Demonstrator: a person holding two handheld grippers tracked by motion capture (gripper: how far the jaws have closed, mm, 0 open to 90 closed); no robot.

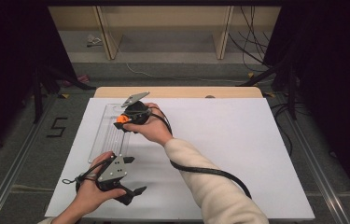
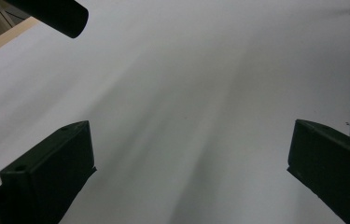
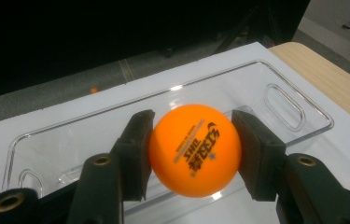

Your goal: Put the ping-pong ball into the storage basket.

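Right claw clenched on an orange ball, pads pressing opposite sides near the widest girth, printed lettering facing the camera; grip across the middle probably chosen so a smooth round shell cannot squirt out. Held just above a clear plastic tray, directly beneath and beyond the claw, handle slots visible at both ends of the tray. In the high view the right claw reached across toward the far left of the white counter, orange ball showing at its tip over the long tray. Cannot tell from that angle whether ball touches the tray floor; in the right gripper view it appears lifted clear. Judged as mid-carry: either just lifted out or about to be set in, tray walls serving to stop a light ball rolling off. Left claw released, jaws standing wide with nothing between, bare white counter ahead of it. Parked near the counter's front edge, just short of the tray's near end and well apart from the right claw, likely kept out of the way while one hand does the work. Dark cable trailing from the right claw along the sleeve, slack enough not to tug.
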